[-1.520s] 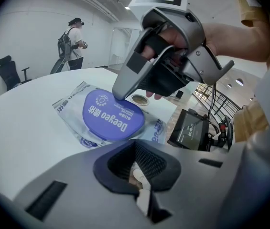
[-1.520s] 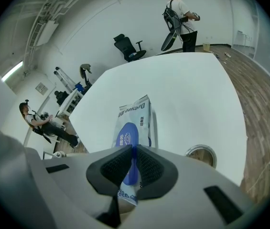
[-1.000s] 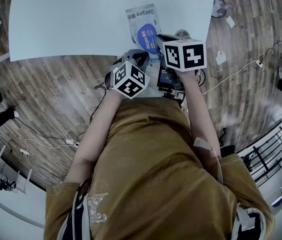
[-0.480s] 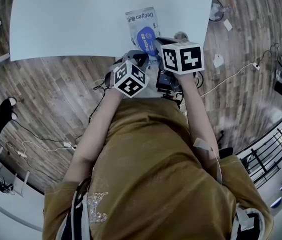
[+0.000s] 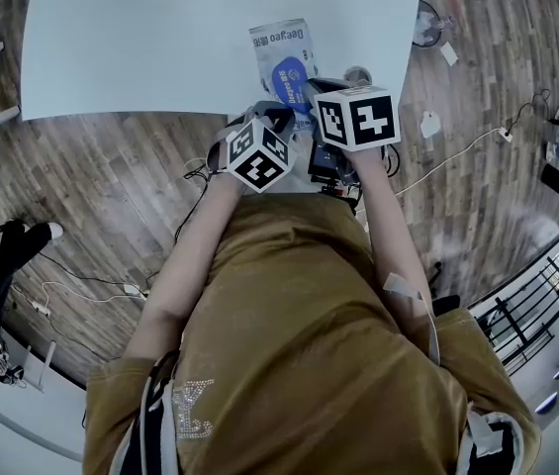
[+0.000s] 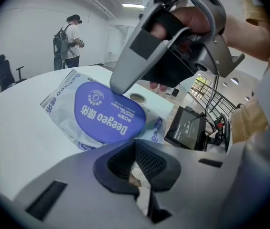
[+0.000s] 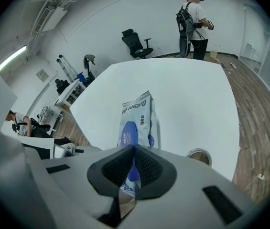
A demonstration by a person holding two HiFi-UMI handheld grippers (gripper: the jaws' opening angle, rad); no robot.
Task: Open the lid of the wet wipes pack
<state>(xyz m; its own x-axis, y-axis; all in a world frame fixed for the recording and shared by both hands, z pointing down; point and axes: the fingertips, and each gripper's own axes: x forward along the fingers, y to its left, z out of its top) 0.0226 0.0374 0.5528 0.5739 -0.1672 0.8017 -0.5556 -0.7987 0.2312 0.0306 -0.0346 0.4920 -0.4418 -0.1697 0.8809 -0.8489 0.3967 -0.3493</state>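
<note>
The wet wipes pack [image 5: 281, 49], white with a round blue lid [image 5: 291, 77], lies at the near edge of the white table [image 5: 140, 38]. In the left gripper view the lid [image 6: 107, 112] faces up and looks close to flat. My left gripper [image 6: 135, 171] is shut on the pack's near crinkled end. My right gripper [image 7: 132, 168] is shut too, with blue lid showing between its pads. The left gripper view has it coming down from above, its tip [image 6: 118, 86] at the lid's far edge.
A small round tin [image 7: 199, 155] stands on the table to the right of the pack. Below the table edge a device with a screen [image 6: 187, 125] sits by my body. Cables [image 5: 81, 285] run over the wooden floor. Behind the table a person [image 7: 194, 13] stands beside an office chair [image 7: 137, 42].
The right gripper's marker cube has shifted slightly left and toward me. The pack and the left gripper have hardly moved. Someone's legs at the left edge have moved.
</note>
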